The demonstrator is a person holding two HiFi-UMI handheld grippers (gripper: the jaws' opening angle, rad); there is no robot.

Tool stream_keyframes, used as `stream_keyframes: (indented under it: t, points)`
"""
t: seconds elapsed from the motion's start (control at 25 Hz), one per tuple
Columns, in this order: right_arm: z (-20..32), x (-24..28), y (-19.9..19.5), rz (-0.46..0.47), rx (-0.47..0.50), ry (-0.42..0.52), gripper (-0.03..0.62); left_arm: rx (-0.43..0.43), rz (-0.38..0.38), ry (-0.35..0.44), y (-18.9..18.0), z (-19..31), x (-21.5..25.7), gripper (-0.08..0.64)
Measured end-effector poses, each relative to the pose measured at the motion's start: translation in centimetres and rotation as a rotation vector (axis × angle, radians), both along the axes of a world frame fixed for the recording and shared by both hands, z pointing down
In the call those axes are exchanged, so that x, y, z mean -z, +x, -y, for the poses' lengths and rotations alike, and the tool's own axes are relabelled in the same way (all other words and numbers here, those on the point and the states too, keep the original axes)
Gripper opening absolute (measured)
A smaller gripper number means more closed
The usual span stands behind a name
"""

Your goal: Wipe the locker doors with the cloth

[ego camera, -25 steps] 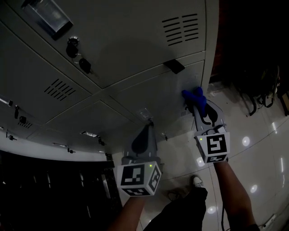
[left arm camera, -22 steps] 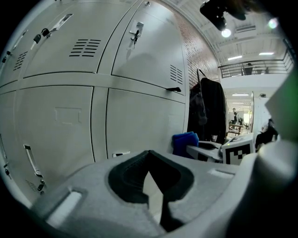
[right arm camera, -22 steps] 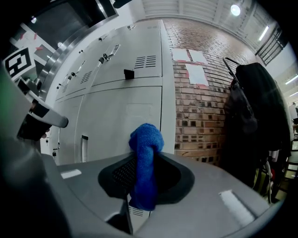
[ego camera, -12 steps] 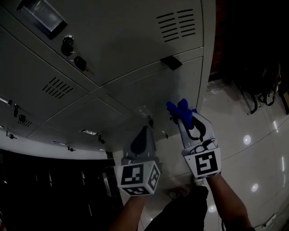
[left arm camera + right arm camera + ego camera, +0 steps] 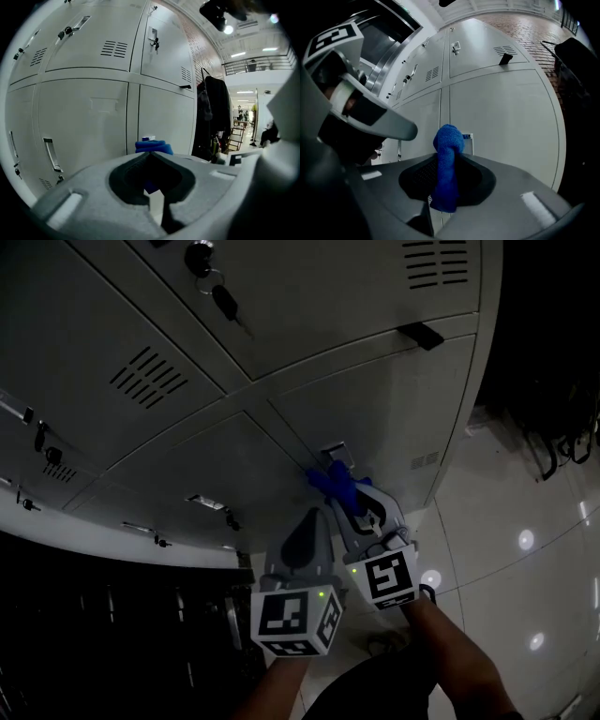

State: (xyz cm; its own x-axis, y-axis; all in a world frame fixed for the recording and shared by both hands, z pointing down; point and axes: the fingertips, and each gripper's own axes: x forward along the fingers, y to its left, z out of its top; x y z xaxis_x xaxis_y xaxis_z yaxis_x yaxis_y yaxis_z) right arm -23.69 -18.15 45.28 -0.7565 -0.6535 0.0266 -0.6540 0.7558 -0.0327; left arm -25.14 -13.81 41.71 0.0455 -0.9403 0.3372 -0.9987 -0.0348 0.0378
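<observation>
A blue cloth (image 5: 325, 485) is clamped in my right gripper (image 5: 345, 499), which is shut on it and presses it against a lower grey locker door (image 5: 216, 465) by the seam between two doors. In the right gripper view the cloth (image 5: 446, 161) stands bunched between the jaws of that gripper (image 5: 449, 157), just in front of the door (image 5: 501, 108). My left gripper (image 5: 306, 521) hovers just left of the right one, shut and holding nothing. Its closed tips (image 5: 151, 153) point at the lockers (image 5: 84, 112), with the cloth (image 5: 154, 146) peeking over them.
Keys (image 5: 223, 298) hang from an upper lock, beside vent slots (image 5: 150, 376) and a black handle (image 5: 419, 336). A glossy tiled floor (image 5: 525, 512) lies to the right, with dark bags and cables (image 5: 558, 432). Hanging coats (image 5: 213, 112) stand past the locker row's end.
My right gripper has carried the cloth leftward across the lower locker door, from its right edge to the seam beside the left gripper. The left gripper has barely moved.
</observation>
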Motion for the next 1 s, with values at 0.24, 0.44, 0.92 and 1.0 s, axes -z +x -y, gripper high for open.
stream_keyframes:
  t: [0.24,0.44,0.92,1.0]
  points:
    - [1.5,-1.9,-0.6,0.0,-0.029,-0.022,0.08,0.007,-0.004,-0.009,-0.9,-0.6,-2.0,0.003]
    - [2.8,-1.6,2.0,0.002,-0.057,-0.016,0.081,0.001,-0.015,0.004,0.4,0.8,-2.2,0.003]
    - [7.0,-2.3,13.2,-0.035,-0.157,-0.008,0.08,-0.02,-0.012,0.0,6.9,4.0,-2.7,0.003]
    - [7.8,-2.4,15.1,-0.044,-0.176,-0.007,0.08,-0.02,-0.01,-0.004,7.7,4.4,-2.7,0.003]
